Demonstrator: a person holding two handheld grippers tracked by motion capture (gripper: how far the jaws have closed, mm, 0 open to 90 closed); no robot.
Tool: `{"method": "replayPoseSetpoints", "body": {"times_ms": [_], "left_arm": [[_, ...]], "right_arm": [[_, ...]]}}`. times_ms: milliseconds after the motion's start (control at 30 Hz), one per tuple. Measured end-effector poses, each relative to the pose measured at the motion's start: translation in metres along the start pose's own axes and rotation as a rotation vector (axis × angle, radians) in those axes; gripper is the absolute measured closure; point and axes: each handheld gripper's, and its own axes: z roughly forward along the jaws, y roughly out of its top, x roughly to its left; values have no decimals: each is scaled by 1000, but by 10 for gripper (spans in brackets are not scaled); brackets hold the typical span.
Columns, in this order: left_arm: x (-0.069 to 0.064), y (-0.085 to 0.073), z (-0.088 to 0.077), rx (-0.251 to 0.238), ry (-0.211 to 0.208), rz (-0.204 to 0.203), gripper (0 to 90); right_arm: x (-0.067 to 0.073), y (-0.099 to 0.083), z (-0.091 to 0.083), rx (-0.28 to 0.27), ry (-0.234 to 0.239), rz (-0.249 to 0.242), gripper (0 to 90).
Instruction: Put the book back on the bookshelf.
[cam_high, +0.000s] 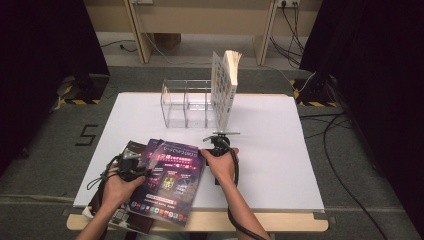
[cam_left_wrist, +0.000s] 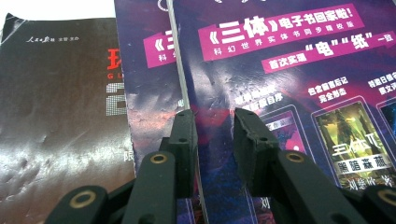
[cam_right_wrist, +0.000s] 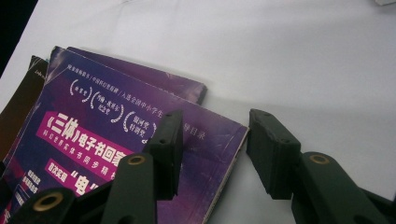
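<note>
**Both grippers at the stacked booklets, front left of the desk**

Far left, a dark brown booklet (cam_high: 131, 148) lies flat at the bottom of a fanned stack, its corner showing past the others. Over it sits a second purple booklet (cam_left_wrist: 149, 70), and on top a purple booklet (cam_high: 172, 182) with pink title bands and small cover pictures. The stack rests on the white desk (cam_high: 280, 165) at its front left, with its lower edge overhanging the front rim.

The left gripper (cam_high: 131, 167) sits on the left side of the stack, held by the person's left hand (cam_high: 116, 190). In the left gripper view its fingers (cam_left_wrist: 183, 135) stand part way apart, straddling the left edge of the top purple booklet, one finger to each side of that edge. Whether the pads press on the cover cannot be told.

The right gripper (cam_high: 218, 145) is at the top booklet's upper right corner, in the right hand (cam_high: 222, 165). In the right gripper view its fingers (cam_right_wrist: 168, 140) stand wide apart: one lies over the cover, the other over bare desk, and the booklet's corner sits between them without being pinched.

Farther back, near the middle, stands a clear acrylic rack (cam_high: 186, 104) with dividers. A thick book (cam_high: 225, 85) stands upright at its right end, leaning slightly.
</note>
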Motion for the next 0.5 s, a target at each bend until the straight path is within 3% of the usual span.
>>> {"method": "replayPoseSetpoints", "body": {"times_ms": [500], "left_arm": [[-1,1,0,5,6,1,697]], "right_arm": [[0,-5,-3,-8,-4,28,580]]}}
